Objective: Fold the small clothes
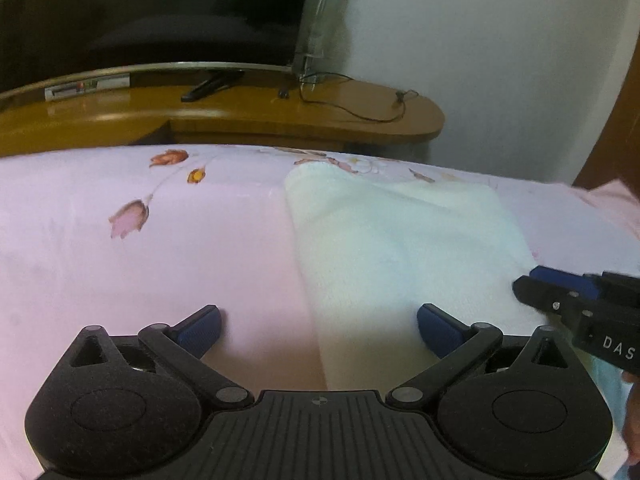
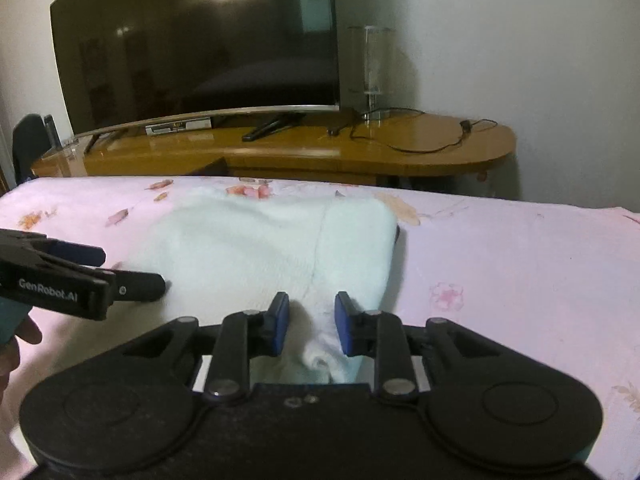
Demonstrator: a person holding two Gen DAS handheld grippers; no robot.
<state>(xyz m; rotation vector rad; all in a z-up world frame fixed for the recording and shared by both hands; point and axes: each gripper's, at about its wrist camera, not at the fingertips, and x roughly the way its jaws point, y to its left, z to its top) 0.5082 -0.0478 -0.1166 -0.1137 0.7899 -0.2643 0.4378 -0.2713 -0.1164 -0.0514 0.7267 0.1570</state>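
A pale cloth [image 2: 280, 248] is laid flat on the pink floral sheet [image 2: 500, 264], its near edge straddled by the spread fingers of the left gripper [image 1: 319, 330], while its near corner is flanked, unclamped, by the part-open right gripper [image 2: 310, 322].

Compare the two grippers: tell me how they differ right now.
The left gripper has its jaws spread wide, while the right gripper has its jaws much closer together. The left gripper straddles the left edge of the white cloth, part sheet, part cloth; the right gripper has a bunch of cloth between its fingers. Both are black with blue pads and sit low over the bed.
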